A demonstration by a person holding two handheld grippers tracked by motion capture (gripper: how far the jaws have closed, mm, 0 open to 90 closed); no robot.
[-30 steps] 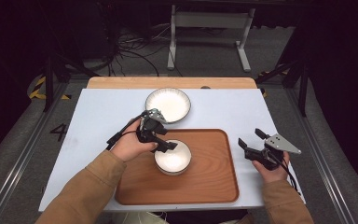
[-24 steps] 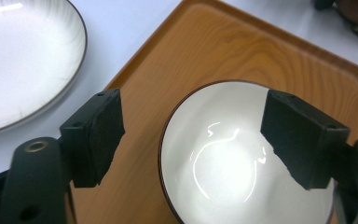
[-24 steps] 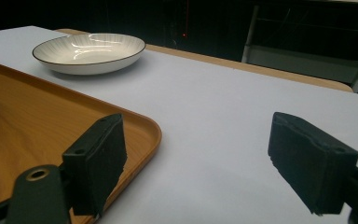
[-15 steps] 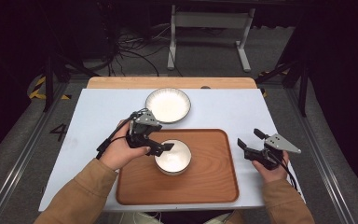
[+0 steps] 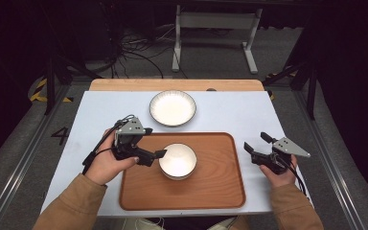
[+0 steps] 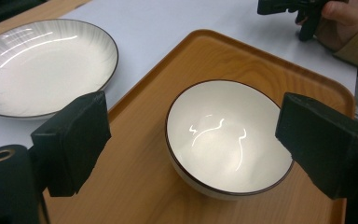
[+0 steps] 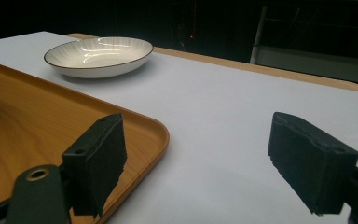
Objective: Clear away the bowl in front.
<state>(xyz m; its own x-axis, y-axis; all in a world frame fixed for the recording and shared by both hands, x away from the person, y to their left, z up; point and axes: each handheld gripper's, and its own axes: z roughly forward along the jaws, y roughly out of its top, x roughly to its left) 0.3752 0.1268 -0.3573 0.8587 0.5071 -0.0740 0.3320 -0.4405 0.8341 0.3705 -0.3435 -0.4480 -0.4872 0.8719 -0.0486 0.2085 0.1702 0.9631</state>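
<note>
The white bowl [image 5: 178, 160] sits upright on the wooden tray [image 5: 220, 191], toward the tray's left half. The left gripper [image 5: 154, 155] hovers just beside the bowl's left rim, its fingers [image 6: 72, 140] spread wide; they have just been opening, and nothing is pinched between them. In the left gripper view the bowl [image 6: 228, 137] lies ahead of and between the two fingers, clear of both pads as far as I can judge, though from above the nearer fingertip looks very close to the rim.

The right gripper [image 5: 258, 146] rests at the tray's right edge over the pale bench [image 5: 100, 115], its fingers [image 7: 95, 158] also spread with only bare bench surface between them.

A shallow white plate [image 5: 172, 108] with a dark rim stands on the bench beyond the tray, well apart from both grippers.

On the floor to the left of the bench a painted "4" [image 5: 60, 135] can be read; the dishes carry no writing I can make out.
</note>
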